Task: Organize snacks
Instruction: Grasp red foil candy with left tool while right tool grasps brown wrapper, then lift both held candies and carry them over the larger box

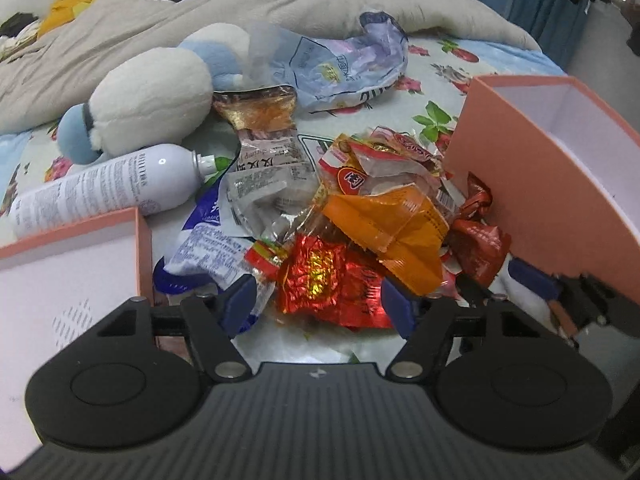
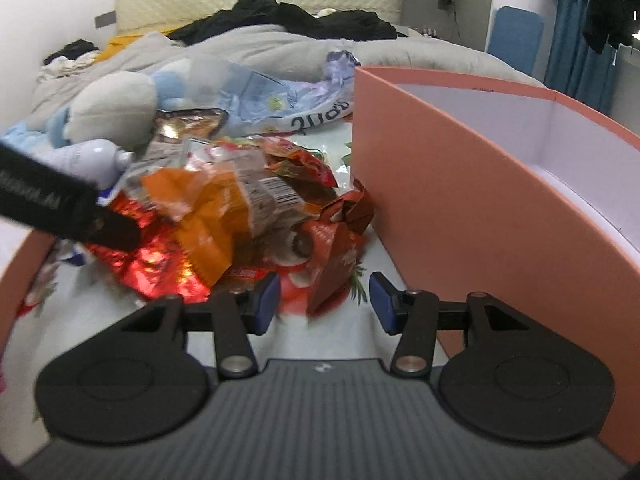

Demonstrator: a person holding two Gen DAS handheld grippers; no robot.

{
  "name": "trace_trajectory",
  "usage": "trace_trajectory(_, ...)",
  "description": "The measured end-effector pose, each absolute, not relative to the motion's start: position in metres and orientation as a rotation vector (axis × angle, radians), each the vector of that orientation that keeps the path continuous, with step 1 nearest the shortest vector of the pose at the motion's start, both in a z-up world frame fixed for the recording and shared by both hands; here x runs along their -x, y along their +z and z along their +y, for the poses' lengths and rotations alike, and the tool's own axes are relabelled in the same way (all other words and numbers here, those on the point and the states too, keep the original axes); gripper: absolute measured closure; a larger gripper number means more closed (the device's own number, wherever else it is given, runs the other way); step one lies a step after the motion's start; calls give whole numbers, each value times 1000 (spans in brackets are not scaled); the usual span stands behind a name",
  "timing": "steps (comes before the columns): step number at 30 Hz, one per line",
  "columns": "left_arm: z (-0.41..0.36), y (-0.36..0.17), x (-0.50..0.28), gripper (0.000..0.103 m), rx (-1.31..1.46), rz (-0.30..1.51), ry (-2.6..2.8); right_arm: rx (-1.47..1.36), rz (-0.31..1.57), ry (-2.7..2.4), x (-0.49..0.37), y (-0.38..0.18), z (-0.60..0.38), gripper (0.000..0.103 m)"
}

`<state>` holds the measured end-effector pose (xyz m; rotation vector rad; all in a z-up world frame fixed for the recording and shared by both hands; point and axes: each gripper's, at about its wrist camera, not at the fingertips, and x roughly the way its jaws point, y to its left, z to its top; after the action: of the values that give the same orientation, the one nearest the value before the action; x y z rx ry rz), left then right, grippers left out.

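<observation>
A pile of snack packets lies on the bed. In the left wrist view my left gripper (image 1: 320,300) is open, its blue pads on either side of a shiny red foil packet (image 1: 332,280). An orange packet (image 1: 396,232) lies on top of it, a dark red packet (image 1: 480,248) to the right. In the right wrist view my right gripper (image 2: 324,300) is open, with the dark red packet (image 2: 336,264) just ahead between the pads. The left gripper's body (image 2: 68,216) reaches in over the red foil (image 2: 152,264). The right gripper shows in the left wrist view (image 1: 536,280).
A tall pink box (image 1: 532,184) with a white inside stands at the right, also in the right wrist view (image 2: 460,184). A lower pink box lid (image 1: 72,264) lies at the left. A white spray bottle (image 1: 108,188), a plush toy (image 1: 152,92), a large pale blue bag (image 1: 344,64) and a grey duvet (image 1: 120,28) lie behind.
</observation>
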<state>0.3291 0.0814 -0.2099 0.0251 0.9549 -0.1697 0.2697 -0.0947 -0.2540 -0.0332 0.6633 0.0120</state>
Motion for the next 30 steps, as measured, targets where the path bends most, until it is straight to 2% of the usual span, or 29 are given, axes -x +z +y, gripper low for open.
trace_trajectory(9,79,-231,-342,36,-71,990,-158,82,655,-6,-293,-267,-89,59)
trace_trajectory(11,81,-232,-343,46,-66,983,-144,86,652,-3,-296,-267,-88,68)
trace_trajectory(12,81,-232,-343,61,-59,982,-149,91,653,-1,-298,-267,-87,72)
trace_trajectory(21,81,-208,-326,61,19,930,-86,70,699,55,-290,-257,-96,74)
trace_trajectory(30,78,-192,-261,61,106,939,1,50,753,137,-240,-237,-108,74)
